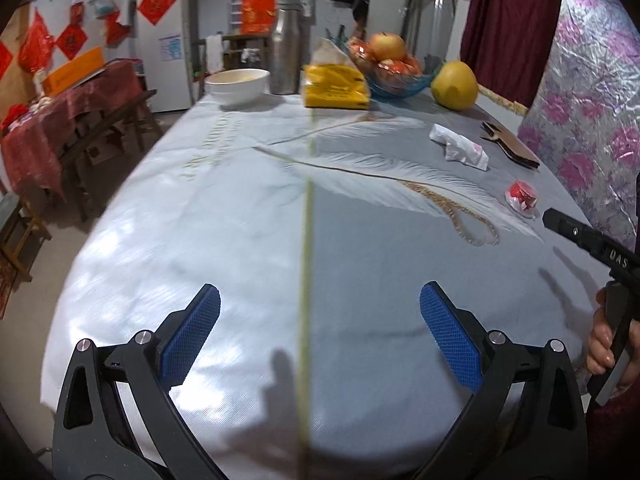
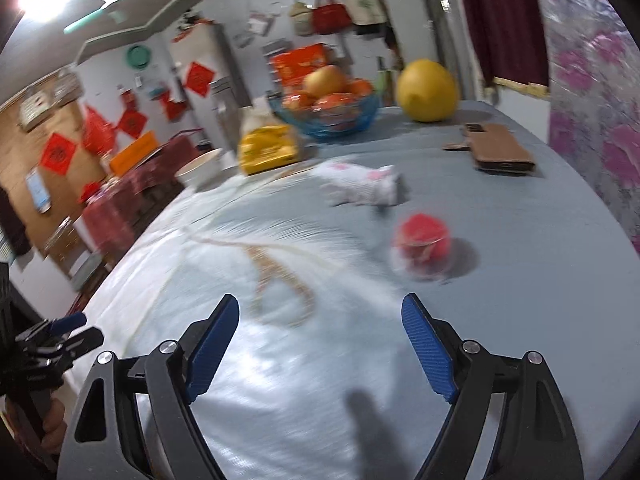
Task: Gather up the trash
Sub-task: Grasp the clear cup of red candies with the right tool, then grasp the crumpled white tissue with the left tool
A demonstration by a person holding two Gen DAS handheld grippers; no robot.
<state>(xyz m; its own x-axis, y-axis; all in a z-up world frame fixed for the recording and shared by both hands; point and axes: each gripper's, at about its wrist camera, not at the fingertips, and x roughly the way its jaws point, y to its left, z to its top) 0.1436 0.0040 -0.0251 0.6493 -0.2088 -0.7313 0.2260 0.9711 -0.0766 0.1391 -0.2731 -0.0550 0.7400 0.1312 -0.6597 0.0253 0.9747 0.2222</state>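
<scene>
The right gripper point(image 2: 320, 344) hangs over the cloth-covered table point(image 2: 520, 240) with its blue-padded fingers point(image 2: 428, 356) spread wide and nothing between them. Ahead of it and a little to its right lies the red wrapper point(image 2: 422, 246), crumpled with clear plastic, apart from the fingertips. Farther on sits the white crumpled tissue pack point(image 2: 362, 186), and beyond that to the right a flat piece of brown cardboard point(image 2: 500, 148). The left gripper point(image 1: 320, 340) is likewise spread and empty above bare cloth, well apart from all three, which lie far off to its right. At the table's far end stand a blue fruit bowl point(image 2: 328, 120), a pomelo point(image 2: 428, 90) and a yellow bag point(image 2: 268, 148).
</scene>
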